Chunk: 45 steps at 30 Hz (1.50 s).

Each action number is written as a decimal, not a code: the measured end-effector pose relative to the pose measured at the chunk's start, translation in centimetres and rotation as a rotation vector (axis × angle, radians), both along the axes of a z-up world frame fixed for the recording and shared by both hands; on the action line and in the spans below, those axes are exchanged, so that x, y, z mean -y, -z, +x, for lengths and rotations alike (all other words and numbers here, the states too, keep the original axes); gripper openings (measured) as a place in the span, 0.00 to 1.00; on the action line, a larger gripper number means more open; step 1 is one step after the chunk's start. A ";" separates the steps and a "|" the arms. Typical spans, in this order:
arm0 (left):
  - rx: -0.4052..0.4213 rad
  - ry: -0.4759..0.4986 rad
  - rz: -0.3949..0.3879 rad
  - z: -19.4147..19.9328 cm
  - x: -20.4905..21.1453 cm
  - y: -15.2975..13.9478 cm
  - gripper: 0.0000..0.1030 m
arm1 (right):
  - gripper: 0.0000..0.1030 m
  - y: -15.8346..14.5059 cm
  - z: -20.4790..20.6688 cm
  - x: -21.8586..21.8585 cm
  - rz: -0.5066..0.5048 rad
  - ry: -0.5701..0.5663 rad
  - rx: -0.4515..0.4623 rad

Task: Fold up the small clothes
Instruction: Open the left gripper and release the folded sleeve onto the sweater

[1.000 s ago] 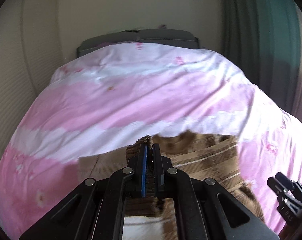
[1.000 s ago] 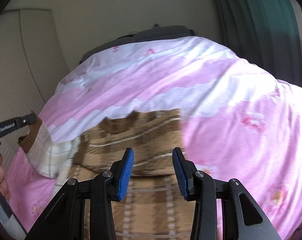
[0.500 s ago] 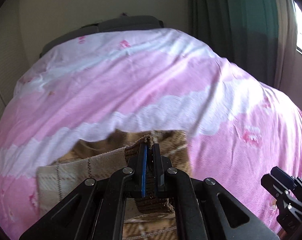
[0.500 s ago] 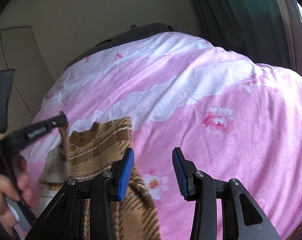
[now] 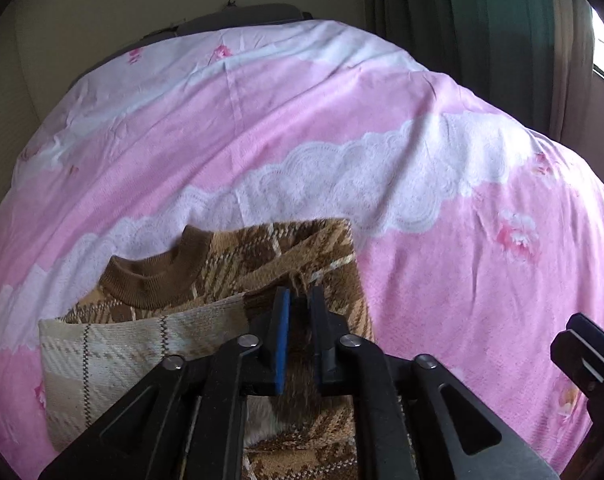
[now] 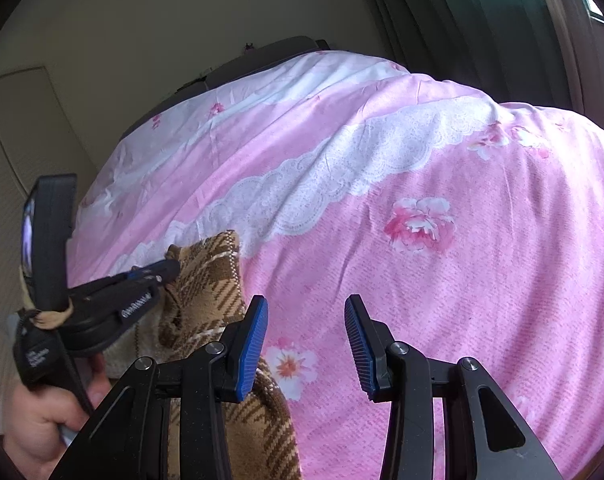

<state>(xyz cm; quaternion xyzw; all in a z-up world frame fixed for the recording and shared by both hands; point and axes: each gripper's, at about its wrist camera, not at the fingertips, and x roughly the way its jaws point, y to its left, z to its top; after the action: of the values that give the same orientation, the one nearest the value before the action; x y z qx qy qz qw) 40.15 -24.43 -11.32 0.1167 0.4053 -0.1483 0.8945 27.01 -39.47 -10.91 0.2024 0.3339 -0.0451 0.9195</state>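
Note:
A small brown plaid knitted sweater (image 5: 262,256) lies on the pink bed cover, its brown ribbed collar (image 5: 142,280) toward the headboard. Its pale inside-out sleeve (image 5: 142,344) is laid across the body. My left gripper (image 5: 298,304) is shut on the sleeve's brown cuff, low over the sweater's right side; it also shows in the right wrist view (image 6: 170,270). My right gripper (image 6: 306,320) is open and empty, over bare cover just right of the sweater (image 6: 206,276).
The pink and white floral bed cover (image 5: 382,128) fills both views. A dark headboard (image 5: 242,16) stands at the far end against a beige wall. Green curtains (image 5: 482,40) hang at the right. The right gripper's body (image 5: 586,356) shows at the left wrist view's right edge.
My left gripper carried the sleeve cuff rightward across the sweater and lowered it onto the body. My right gripper moved right, off the sweater to bare cover.

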 end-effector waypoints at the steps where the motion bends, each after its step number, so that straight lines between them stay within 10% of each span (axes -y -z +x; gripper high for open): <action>1: -0.005 -0.002 0.006 -0.2 -0.1 0.2 0.29 | 0.40 0.0 0.0 -0.1 -0.003 -0.002 0.000; 8: 0.030 -0.012 0.019 -2.1 -2.9 -0.6 0.38 | 0.40 0.5 0.3 -1.0 -0.024 -0.022 -0.010; 24: 0.055 -0.262 -0.015 -8.0 -24.5 2.0 0.49 | 0.40 1.5 2.5 -12.0 -0.121 -0.195 -0.023; 45: -0.029 -0.333 -0.084 -5.5 -30.9 6.8 0.53 | 0.40 3.0 7.3 -17.2 -0.297 -0.179 -0.051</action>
<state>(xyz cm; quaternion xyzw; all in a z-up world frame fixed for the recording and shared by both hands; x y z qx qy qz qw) 34.69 6.44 -18.12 0.0083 0.4254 -0.0166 0.9048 34.30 -22.26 -13.91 0.0328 0.3636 -0.0170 0.9308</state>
